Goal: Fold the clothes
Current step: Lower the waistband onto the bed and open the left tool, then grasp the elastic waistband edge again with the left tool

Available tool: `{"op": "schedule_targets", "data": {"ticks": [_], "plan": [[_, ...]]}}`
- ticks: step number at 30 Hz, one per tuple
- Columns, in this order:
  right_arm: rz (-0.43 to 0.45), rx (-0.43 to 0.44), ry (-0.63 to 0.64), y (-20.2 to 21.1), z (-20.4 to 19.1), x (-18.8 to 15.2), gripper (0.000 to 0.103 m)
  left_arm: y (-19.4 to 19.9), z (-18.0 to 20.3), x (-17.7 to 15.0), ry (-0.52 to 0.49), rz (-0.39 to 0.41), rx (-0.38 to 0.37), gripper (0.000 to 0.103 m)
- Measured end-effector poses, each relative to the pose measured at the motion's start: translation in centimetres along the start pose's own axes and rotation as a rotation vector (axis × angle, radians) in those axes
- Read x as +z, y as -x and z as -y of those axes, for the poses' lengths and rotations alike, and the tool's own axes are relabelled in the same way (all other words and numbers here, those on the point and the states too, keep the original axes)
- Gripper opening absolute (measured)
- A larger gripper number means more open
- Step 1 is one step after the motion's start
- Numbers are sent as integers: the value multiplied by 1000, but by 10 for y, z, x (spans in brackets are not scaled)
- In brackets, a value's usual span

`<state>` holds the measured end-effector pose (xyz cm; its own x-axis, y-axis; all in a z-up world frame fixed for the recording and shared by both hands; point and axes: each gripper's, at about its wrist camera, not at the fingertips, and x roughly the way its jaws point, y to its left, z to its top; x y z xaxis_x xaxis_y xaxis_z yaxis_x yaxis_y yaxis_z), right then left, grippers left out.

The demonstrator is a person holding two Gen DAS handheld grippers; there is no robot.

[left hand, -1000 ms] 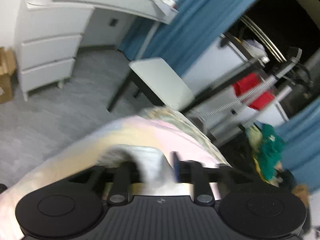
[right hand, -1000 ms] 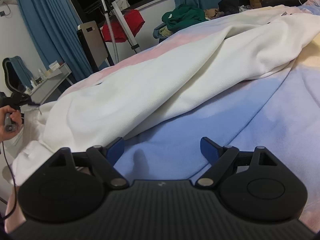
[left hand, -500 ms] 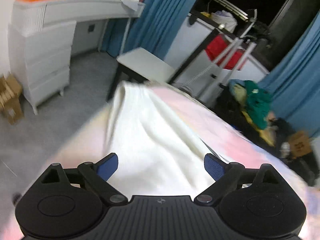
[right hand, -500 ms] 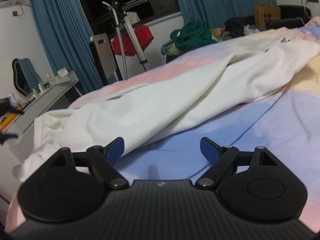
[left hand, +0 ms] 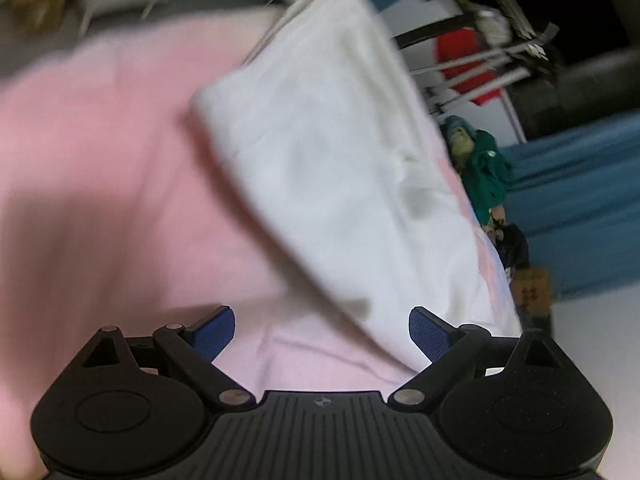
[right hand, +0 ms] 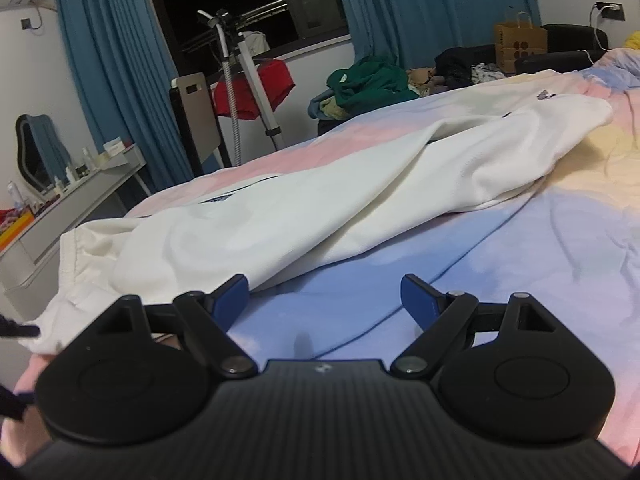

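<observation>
A: Where does the garment lie?

B: The white trousers [right hand: 320, 208] stretch across the bed [right hand: 520, 264], on its pink and blue sheet; the waistband end hangs near the bed's left edge, the legs run away to the far right.

A: And the right gripper [right hand: 324, 294]?

B: Jaws apart, nothing between them; it sits just in front of the cloth, its left pad [right hand: 234, 294] close by the nearest fold.

A: The left gripper [left hand: 322, 332]?

B: Its jaws have just been opening and now stand wide, empty; the white cloth [left hand: 340, 168] lies ahead and to the right, one edge passing near the right pad [left hand: 428, 334]; the view is blurred.
</observation>
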<state>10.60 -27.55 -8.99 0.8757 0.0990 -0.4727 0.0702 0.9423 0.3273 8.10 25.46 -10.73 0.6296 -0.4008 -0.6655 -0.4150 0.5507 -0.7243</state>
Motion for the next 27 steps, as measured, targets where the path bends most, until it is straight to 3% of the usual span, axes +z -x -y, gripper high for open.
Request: {"op": "schedule_targets", "data": {"ticks": [3,7,9,18,21,23,27], "plan": [[2,2,-15,1,2,1,85,-5,-13,9,96,-11,-74,90],[0,-3,-12,-1,0,1,85,-3,-10,22,76,44,-96,89],[-3,-6,-7,-2,-1,0,85,-5,-10,27,76,62,-96,83],[-23,-19,-25,-9,0,0,85,-5,-27,44,35,98,-92,45],[-30,-23,-28,-10,-1,-1,85,-4,-30,51,28,105,-82,23],[-32,-19,-34,-11,-1,-1,85,-1,-32,52,27,111,-76,16],[-29,-14,-23,-11,-2,0,85,7,-19,42,-65,161,-45,11]]}}
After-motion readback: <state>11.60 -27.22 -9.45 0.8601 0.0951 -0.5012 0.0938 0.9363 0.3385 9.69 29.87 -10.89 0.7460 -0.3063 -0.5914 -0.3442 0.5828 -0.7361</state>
